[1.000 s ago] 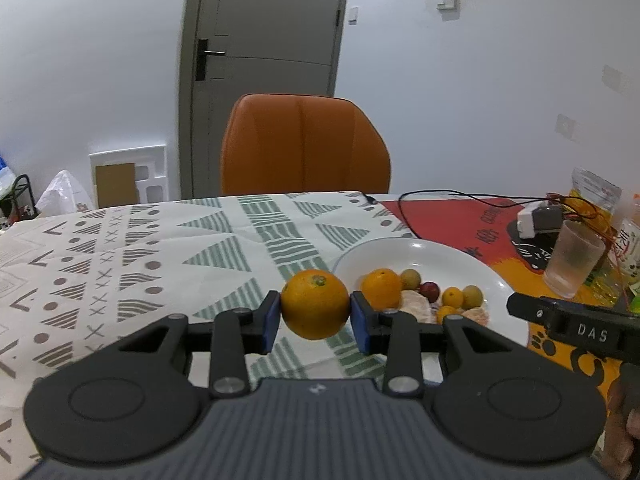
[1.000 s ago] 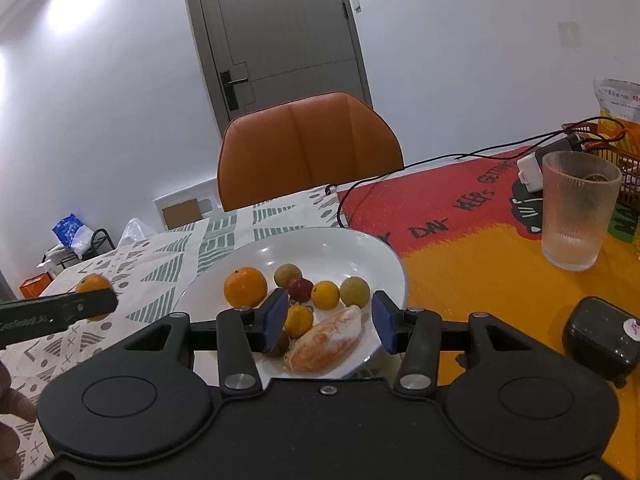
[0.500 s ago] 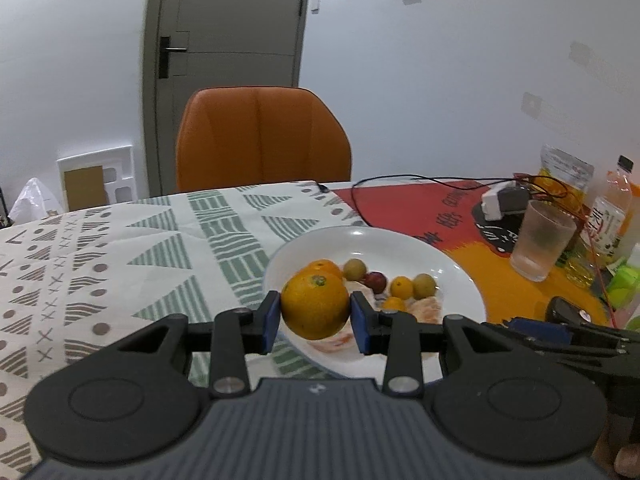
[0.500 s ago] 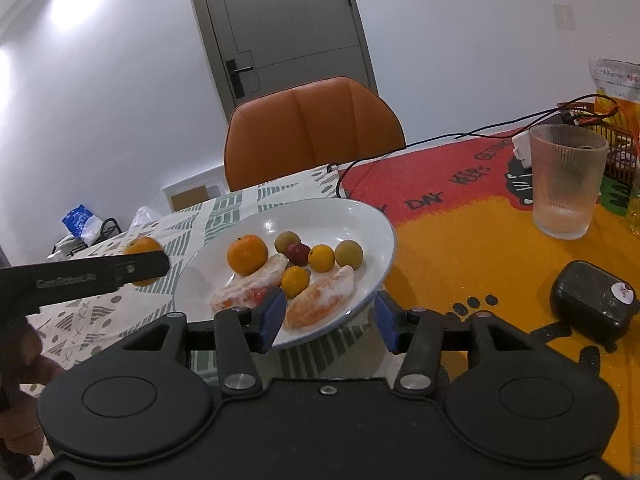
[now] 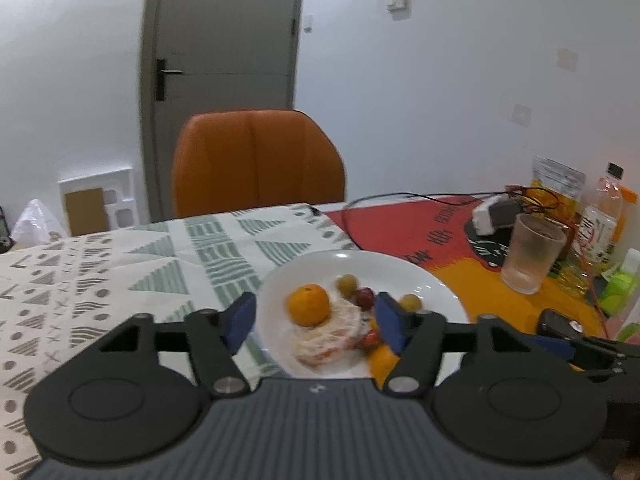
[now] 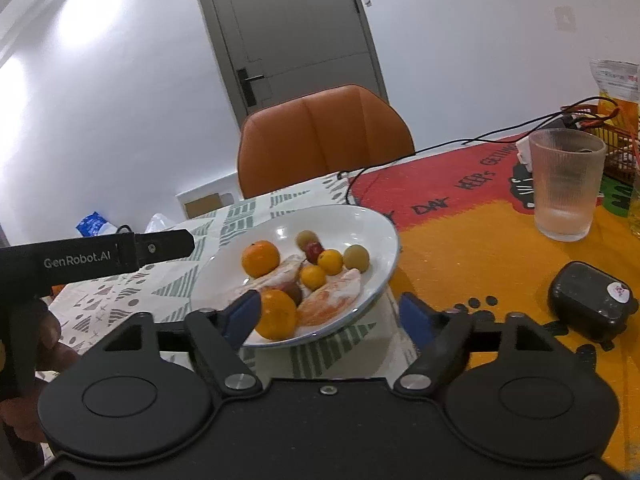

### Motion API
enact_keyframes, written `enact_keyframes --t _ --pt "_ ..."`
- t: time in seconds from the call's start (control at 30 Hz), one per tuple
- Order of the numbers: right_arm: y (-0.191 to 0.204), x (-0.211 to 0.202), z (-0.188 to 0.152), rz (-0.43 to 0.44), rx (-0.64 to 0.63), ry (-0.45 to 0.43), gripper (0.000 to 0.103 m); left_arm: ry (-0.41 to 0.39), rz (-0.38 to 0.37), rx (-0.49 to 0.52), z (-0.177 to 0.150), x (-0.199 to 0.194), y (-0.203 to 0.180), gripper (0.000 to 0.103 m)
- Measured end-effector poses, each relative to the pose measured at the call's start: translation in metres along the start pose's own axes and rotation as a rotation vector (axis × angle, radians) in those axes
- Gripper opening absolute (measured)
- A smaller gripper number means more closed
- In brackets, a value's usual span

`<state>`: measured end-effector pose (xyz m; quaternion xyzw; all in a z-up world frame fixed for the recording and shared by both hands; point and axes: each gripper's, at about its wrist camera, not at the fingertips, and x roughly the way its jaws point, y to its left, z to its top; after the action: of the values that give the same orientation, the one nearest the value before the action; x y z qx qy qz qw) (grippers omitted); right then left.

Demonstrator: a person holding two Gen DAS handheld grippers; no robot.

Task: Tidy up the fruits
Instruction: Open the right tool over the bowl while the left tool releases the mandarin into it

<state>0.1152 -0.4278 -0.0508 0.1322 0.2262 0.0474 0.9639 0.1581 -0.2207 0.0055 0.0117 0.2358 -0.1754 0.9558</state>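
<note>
A white plate holds an orange, small yellow, green and red fruits and peeled citrus segments. A second orange lies at the plate's near edge, half hidden behind a finger in the left wrist view. My left gripper hovers over the plate, its jaws opening with nothing gripped; one of its fingers shows in the right wrist view. My right gripper is at the plate's near rim, jaws opening, its pads pressing on nothing.
A frosted glass and a small black case stand on the orange mat to the right. Bottles and packets crowd the far right. A black cable runs behind the plate. An orange chair stands beyond the table.
My left gripper carried the orange over the plate, opened and let it go; it now lies at the plate's near edge. The right gripper's jaws spread wider.
</note>
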Motion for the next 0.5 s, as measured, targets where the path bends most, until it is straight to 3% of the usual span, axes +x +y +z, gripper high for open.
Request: enact_keyframes --t 0.1,0.3,0.4,0.5 --pt "0.005 0.0 0.0 0.009 -0.011 0.004 0.09 0.003 0.038 -0.009 -0.001 -0.005 0.008 0.083" --pt "0.015 -0.004 0.002 0.027 -0.022 -0.008 0.103 0.016 0.079 -0.009 -0.006 -0.018 0.022 0.092" --pt "0.022 -0.006 0.003 0.036 -0.036 -0.012 0.103 0.012 0.134 0.023 -0.009 -0.026 0.025 0.093" --pt "0.028 -0.008 0.002 0.044 -0.044 -0.01 0.103 0.034 0.134 0.014 -0.01 -0.032 0.032 0.094"
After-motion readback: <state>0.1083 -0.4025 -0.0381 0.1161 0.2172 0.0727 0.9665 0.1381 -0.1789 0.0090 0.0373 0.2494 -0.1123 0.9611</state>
